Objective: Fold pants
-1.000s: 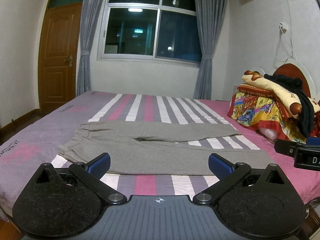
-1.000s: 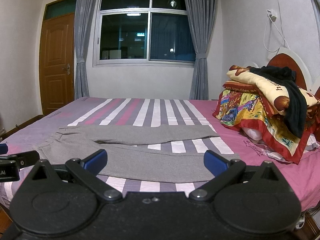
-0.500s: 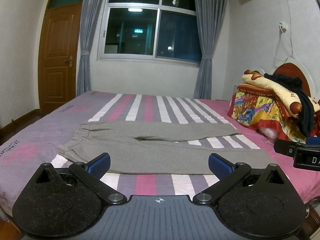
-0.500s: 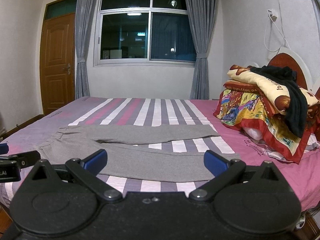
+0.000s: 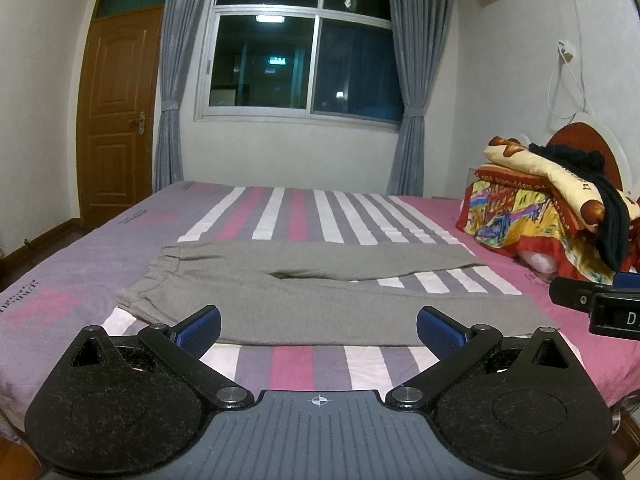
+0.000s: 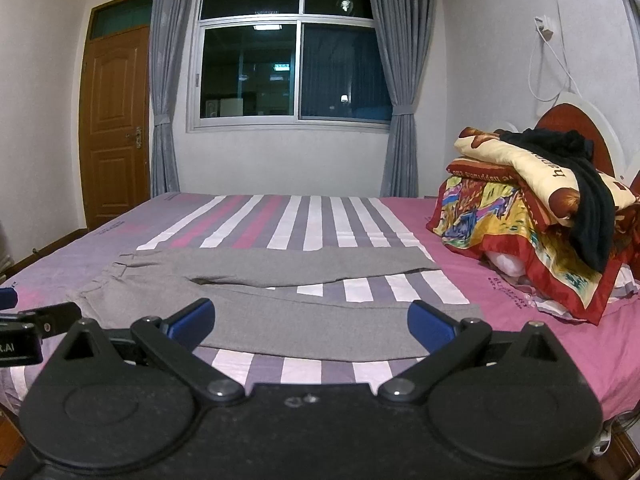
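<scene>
Striped bed [image 5: 304, 216] fills both views; grey pants [image 5: 304, 292] lie flat on it, long axis left-right, waistband left, leg cuffs right, legs splayed apart. Left gripper [image 5: 319, 326] and right gripper [image 6: 310, 320] both gape wide, empty, hovering at the near edge. Left sits nearer the waistband, right nearer the cuffs; likely near-leg pickup first.

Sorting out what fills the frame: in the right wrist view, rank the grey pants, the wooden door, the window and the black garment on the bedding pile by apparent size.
1. Window
2. Grey pants; they lie nearer the camera, so this is unsure against the window
3. Wooden door
4. Black garment
</scene>
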Available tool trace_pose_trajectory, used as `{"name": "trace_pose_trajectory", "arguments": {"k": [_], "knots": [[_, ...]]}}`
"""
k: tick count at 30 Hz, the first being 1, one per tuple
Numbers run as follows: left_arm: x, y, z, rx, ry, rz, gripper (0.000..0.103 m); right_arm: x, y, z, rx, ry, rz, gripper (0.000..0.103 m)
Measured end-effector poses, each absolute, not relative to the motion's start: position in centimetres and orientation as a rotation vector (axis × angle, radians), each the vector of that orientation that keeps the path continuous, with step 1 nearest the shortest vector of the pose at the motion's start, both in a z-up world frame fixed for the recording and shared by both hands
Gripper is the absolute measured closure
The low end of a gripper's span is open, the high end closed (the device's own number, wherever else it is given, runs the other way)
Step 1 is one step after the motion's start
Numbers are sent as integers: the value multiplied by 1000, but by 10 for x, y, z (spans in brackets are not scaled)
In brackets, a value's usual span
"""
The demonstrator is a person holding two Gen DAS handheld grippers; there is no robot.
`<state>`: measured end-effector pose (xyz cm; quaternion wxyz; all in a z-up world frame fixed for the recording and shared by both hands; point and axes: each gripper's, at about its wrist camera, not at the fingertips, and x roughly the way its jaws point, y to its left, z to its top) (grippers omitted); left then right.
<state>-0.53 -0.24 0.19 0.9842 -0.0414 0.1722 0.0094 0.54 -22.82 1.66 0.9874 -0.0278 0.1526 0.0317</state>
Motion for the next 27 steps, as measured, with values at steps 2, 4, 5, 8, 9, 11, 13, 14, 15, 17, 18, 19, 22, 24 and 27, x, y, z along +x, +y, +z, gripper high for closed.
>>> {"name": "trace_pose_trajectory", "arguments": {"k": [2,4,5,8,9,11,13,14,15,17,18,19,22,24,27], "knots": [[-5,-3,2,-83,346,19,0,6,-227,16,-55,307,65,0],[-5,-2,1,-82,346,20,0,6,-226,15,-55,307,65,0],[-5,-1,0,-82,347,20,0,6,-226,14,-55,307,66,0],[0,1,-4,-74,350,19,0,7,-223,10,-55,306,72,0],[3,2,-6,-71,352,21,0,7,-224,9,-56,306,74,0],[12,6,-9,-64,361,27,0,11,-223,8,-59,304,80,0],[19,10,-8,-56,367,32,0,18,-223,8,-64,304,83,0],[24,14,-8,-55,371,31,0,23,-223,9,-66,302,86,0],[32,20,-7,-59,377,33,0,29,-223,10,-70,302,90,0],[48,34,-7,-81,404,30,0,41,-221,13,-77,303,100,0],[58,44,-7,-108,418,21,0,45,-221,14,-78,304,108,0],[66,56,-7,-141,422,13,0,51,-220,16,-81,306,122,0],[95,100,-9,-219,433,-2,0,70,-217,22,-93,304,191,0],[116,127,-8,-198,433,53,0,86,-217,28,-107,293,239,0],[153,175,-9,-120,437,109,0,118,-220,38,-91,292,284,0]]}}
